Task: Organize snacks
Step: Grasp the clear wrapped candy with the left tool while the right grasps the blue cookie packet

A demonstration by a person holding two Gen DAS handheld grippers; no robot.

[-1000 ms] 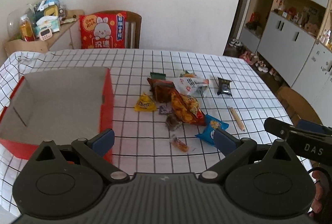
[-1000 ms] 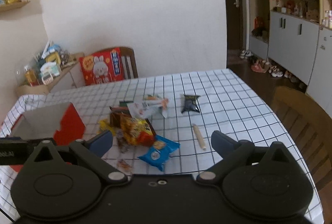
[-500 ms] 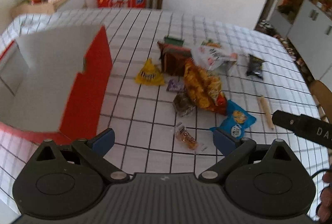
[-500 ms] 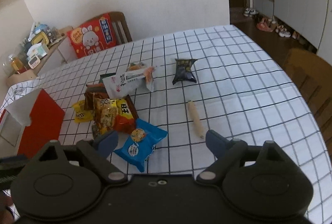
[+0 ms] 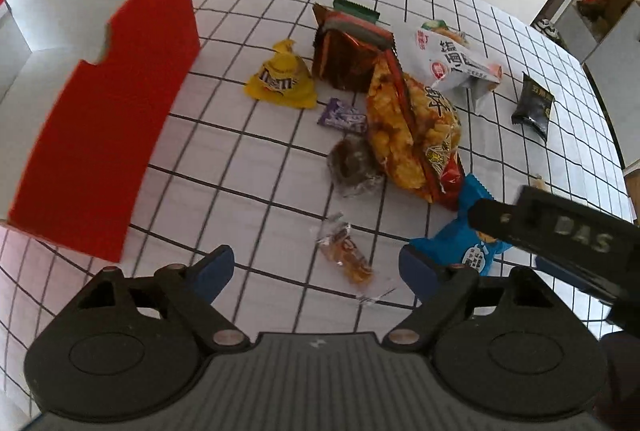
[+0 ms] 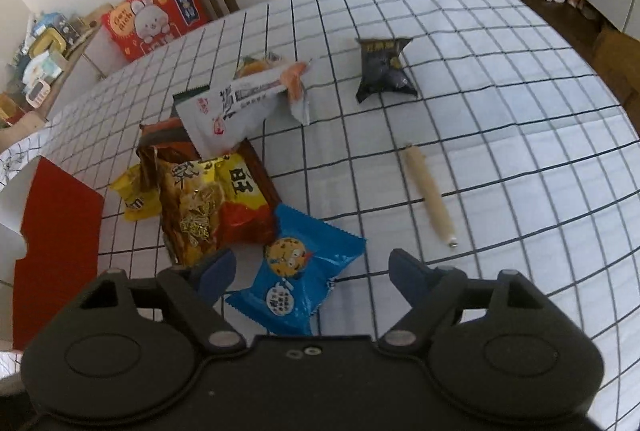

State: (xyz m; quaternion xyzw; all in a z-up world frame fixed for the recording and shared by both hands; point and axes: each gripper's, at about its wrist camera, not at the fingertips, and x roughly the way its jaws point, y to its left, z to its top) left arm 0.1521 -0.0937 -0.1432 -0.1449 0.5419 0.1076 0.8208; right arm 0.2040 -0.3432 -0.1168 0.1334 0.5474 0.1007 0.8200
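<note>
Change since a second ago: both grippers have dropped lower and nearer the snack pile, so the packets fill far more of each view; the snacks themselves lie as they did.
Red box (image 5: 100, 103): open-topped, white inside, standing at the left of the checked tablecloth (image 5: 248, 159), apart from the pile.
Left gripper (image 5: 316, 269): jaws spread wide, nothing between them, hovering above a small clear-wrapped candy (image 5: 346, 253).
Yellow M&M's pouch (image 5: 282, 79): between the box and the pile, just beside a dark red foil bag (image 5: 344, 57).
Purple candy (image 5: 342, 115): small, just left of the orange crisp bag.
Brown clear-wrapped cake (image 5: 354, 165): touching the lower left edge of the orange crisp bag.
Orange crisp bag (image 5: 416, 135): largest in the pile, lying over the dark red foil bag.
White packet (image 5: 456, 65): behind the crisp bag, resting partly on other packets.
Blue cookie packet (image 6: 298, 271): nearest the right gripper, one corner against the crisp bag.
Right gripper (image 6: 310, 273): jaws wide apart and holding nothing, poised over the blue cookie packet, which lies flat on the cloth between the fingertips.
Beige sausage stick (image 6: 430, 195): alone on the cloth, right of the pile.
Black packet (image 6: 384, 71): farther back, well apart from the rest.
</note>
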